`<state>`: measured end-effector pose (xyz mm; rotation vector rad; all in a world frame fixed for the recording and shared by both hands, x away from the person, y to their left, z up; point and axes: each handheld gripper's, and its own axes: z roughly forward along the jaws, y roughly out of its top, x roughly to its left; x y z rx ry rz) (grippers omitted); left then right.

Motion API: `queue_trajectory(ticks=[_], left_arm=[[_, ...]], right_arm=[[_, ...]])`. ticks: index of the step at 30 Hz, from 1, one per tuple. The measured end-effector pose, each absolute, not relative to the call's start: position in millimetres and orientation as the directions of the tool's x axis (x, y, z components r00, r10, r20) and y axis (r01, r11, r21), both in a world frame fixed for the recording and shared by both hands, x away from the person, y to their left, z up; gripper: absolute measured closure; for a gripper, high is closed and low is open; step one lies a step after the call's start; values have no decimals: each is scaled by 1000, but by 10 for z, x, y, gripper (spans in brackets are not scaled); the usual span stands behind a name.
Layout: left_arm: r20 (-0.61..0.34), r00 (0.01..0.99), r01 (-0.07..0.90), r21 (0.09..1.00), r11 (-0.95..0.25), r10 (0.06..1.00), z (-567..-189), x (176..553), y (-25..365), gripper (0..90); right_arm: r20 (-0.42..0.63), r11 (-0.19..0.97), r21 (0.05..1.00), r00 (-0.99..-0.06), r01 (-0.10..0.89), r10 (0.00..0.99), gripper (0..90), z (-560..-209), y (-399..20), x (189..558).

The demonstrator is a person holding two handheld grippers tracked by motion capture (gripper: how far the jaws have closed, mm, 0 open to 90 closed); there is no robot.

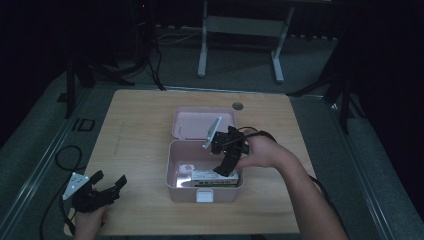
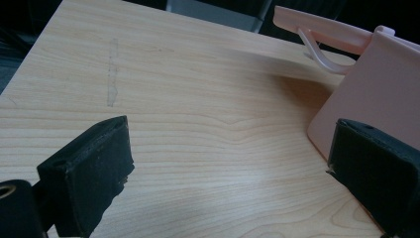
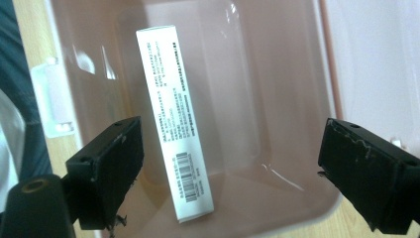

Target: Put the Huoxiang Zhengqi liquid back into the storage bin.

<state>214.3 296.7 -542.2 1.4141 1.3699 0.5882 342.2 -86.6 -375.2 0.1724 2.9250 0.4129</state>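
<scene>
Wooden table [image 1: 140, 125], dim room. A pink plastic box [image 1: 172, 175] sat near the table's middle, its lid [image 1: 192, 122] folded back flat on the far side, a white latch [image 1: 205, 195] on the near wall.

Right gripper [image 1: 226, 167], held in the person's right hand [image 1: 260, 150], hung over the box's open top, pointing down into it. In the right gripper view its jaws stood wide apart with nothing between them. Below them a long white carton [image 3: 178, 129] with printed text and a barcode lay on the box floor, near the latch-side wall. From the high view a small pale round item [image 1: 187, 167] also lay inside the box; too dim to identify.

Left gripper [image 1: 107, 186] rested low at the table's near left corner, in the left hand [image 1: 90, 220], well apart from the box. Jaws spread, empty; the left gripper view showed bare wood between them and the box's pink wall [image 2: 376, 94] behind the right jaw.
</scene>
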Motion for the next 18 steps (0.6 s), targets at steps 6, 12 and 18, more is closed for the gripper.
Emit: queue_trajectory(ticks=[6,12,18], left_arm=[[-301,230,422,888,183,926,-5424,2144,2956,36],[-300,229,424,887,183,926,-5426,2143,2943,36],[-298,231,430,885,178,926,-5429,2143,2934,37]], right_arm=[[-172,911,380,-956,159,238,104,-3690,-1144,3391],[-185,859,454,-919,235,349,104,-3720,-1415,3358],[-182,773,542,-852,330,492,104,-3807,-1717,3275]])
